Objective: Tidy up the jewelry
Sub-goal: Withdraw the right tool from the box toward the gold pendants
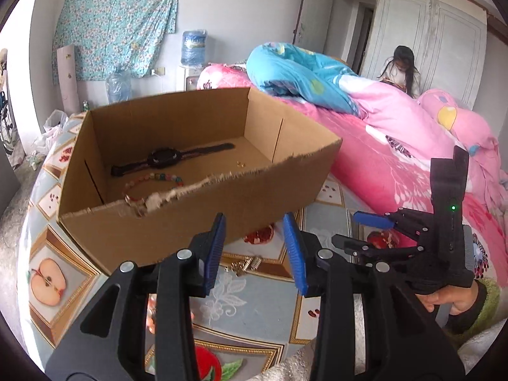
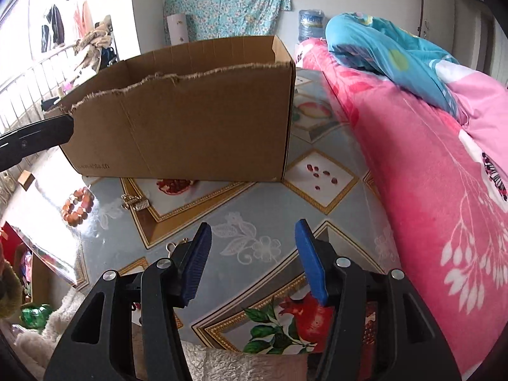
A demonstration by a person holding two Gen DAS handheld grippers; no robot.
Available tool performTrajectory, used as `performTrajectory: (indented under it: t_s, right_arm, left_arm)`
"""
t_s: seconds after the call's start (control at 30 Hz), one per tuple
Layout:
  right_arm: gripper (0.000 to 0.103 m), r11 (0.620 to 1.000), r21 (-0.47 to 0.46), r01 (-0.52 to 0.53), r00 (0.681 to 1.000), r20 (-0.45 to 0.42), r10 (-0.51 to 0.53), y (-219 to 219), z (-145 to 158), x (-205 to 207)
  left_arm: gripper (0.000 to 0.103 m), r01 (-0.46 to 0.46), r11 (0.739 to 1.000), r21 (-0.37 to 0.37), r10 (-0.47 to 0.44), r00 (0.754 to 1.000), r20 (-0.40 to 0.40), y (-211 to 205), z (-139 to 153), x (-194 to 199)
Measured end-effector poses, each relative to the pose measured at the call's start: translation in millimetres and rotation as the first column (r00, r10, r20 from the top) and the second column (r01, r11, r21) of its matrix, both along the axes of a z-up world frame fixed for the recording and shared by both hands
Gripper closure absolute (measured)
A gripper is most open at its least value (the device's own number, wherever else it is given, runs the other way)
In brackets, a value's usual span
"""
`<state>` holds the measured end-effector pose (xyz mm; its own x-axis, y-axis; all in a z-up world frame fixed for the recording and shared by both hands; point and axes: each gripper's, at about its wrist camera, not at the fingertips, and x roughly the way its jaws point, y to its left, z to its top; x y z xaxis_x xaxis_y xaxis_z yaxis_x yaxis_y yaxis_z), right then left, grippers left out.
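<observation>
Inside cardboard box (image 1: 177, 197), black watch (image 1: 162, 157) lies beside multicoloured bead bracelet (image 1: 152, 180).

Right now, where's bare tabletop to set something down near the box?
Free: the table between the cardboard box and the open right gripper, across to the pink bedding. Crowded: its left side, with the gold clasp piece, bead bracelet and small ring.

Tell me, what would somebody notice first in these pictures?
Probably the big cardboard box with its torn front edge, standing on the fruit-patterned table; inside lie a black watch and a colourful bead bracelet. Next, the bright pink blanket to the right. Up close, the blue-tipped tongs stand open over the table.
</observation>
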<state>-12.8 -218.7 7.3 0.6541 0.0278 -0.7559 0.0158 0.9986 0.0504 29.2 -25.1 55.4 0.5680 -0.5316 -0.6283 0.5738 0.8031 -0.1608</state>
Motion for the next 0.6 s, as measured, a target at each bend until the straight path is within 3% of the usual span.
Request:
performTrajectory:
  t_s: [0.17,0.23,0.33,0.43,0.6]
  right_arm:
    - [0.036,0.999,-0.035,0.034,0.999,0.000,-0.034,1.0,-18.6,4.9]
    - [0.022,0.998,-0.048,0.034,0.999,0.020,-0.033,3.7,-21.2,3.1]
    - [0.012,0.996,-0.061,0.064,0.997,0.053,-0.061,3.6,-25.2,0.1]
    - [0.006,0.995,-0.046,0.085,0.995,0.054,-0.082,-1.7,-27.7,0.7]
    - [0.006,0.996,-0.022,0.084,0.995,0.062,-0.082,-4.9,-29.5,0.7]
  left_arm:
    - [0.067,-0.002,1.000,0.023,0.003,0.999,-0.050,-3.4,-21.8,-4.7]
    - [0.067,-0.005,0.999,0.033,0.007,0.998,-0.054,-3.8,-25.9,-6.8]
    - [0.067,-0.006,0.999,0.042,0.008,0.998,-0.066,-4.2,-31.8,-8.5]
    - [0.067,-0.009,0.999,0.054,0.012,0.998,-0.061,-5.1,-32.4,-8.9]
    - [0.067,-0.021,0.998,0.059,0.025,0.998,-0.059,-4.9,-34.1,-9.4]
